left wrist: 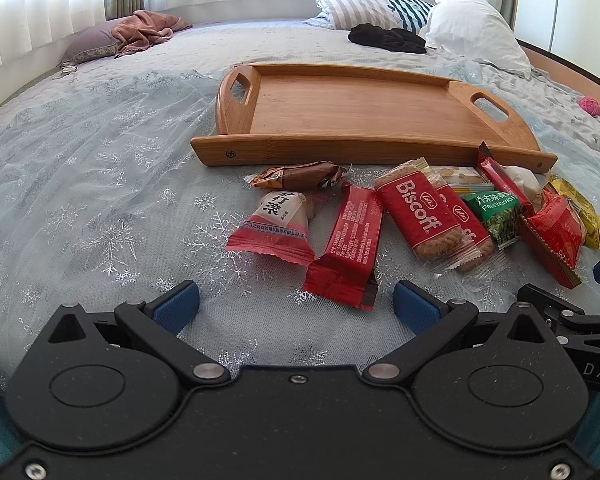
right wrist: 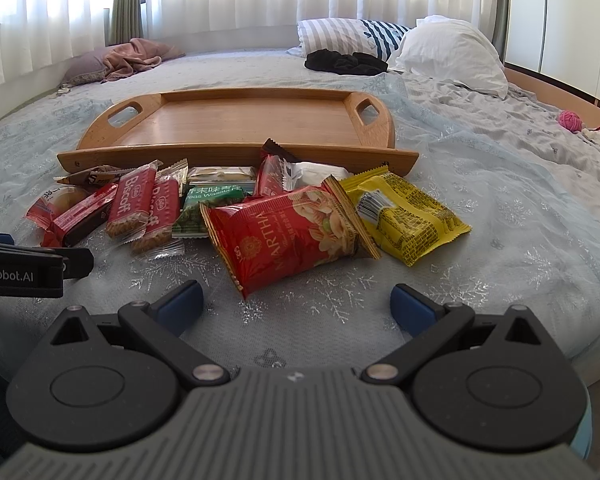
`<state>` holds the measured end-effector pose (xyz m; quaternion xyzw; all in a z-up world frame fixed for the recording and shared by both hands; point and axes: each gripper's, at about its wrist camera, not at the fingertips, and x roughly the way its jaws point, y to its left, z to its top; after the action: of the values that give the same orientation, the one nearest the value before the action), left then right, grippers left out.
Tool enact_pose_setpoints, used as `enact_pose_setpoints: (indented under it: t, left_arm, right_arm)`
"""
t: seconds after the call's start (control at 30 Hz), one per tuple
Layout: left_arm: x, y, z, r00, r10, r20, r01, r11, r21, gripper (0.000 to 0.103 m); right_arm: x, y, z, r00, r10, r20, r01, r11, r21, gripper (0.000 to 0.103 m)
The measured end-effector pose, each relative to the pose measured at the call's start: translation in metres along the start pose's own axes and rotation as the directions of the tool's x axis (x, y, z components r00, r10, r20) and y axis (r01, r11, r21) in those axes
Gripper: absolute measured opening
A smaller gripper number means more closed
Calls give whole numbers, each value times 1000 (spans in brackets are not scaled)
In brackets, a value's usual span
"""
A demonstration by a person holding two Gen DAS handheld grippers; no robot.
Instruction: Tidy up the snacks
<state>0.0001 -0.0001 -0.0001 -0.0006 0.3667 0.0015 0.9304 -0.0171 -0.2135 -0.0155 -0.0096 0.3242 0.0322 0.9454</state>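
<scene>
Both grippers hover low over a bed (left wrist: 80,168) covered with a pale blue snowflake-patterned sheet, and neither holds anything. The left gripper (left wrist: 296,304) has its blue-padded fingers spread wide, pointing toward a red wrapped bar (left wrist: 350,240) and a pink-and-white candy packet (left wrist: 278,220) lying just beside it. The right gripper (right wrist: 296,304) is likewise spread wide, facing a red Martha nut packet (right wrist: 292,232) that lies closest to it. The snacks sit in a loose row on the bed along the near edge of an empty wooden tray (right wrist: 236,124), none of them inside it. In that row are two Biscoff biscuits (left wrist: 424,216) side by side, a green wasabi pea packet (left wrist: 496,212) next to them, a brown wrapped sweet (left wrist: 300,176) close to the tray's front rail, and a yellow packet (right wrist: 408,216) at the right end, touching the Martha packet. Farther back on the bed lie a white pillow (right wrist: 452,52), a striped pillow (right wrist: 340,36) and a dark garment (right wrist: 344,62).
</scene>
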Motion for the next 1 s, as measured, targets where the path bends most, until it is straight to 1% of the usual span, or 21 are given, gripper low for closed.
enact_pose_setpoints:
  t: [0.6, 0.7, 0.8, 0.9, 1.0]
  left_arm:
    - [0, 0, 0, 1000, 0, 0, 0, 1000, 1, 103]
    - [0, 0, 0, 1000, 6, 4, -6, 1000, -1, 103]
    - [0, 1, -1, 1000, 18, 21, -18, 1000, -13, 103]
    - [-5, -1, -5, 999, 23, 41, -23, 1000, -17, 103]
    - [-4, -4, -11, 996, 32, 88, -33, 999, 6, 103]
  right_arm:
    - [2, 2, -1, 1000, -1, 3, 1, 1000, -2, 103]
    - [2, -1, -1, 1000, 6, 16, -6, 1000, -6, 103]
    - [-3, -5, -3, 999, 26, 38, -26, 1000, -9, 103]
    - [-4, -5, -7, 998, 28, 58, -28, 1000, -14, 103]
    - [-5, -5, -8, 997, 28, 76, -26, 999, -24, 103]
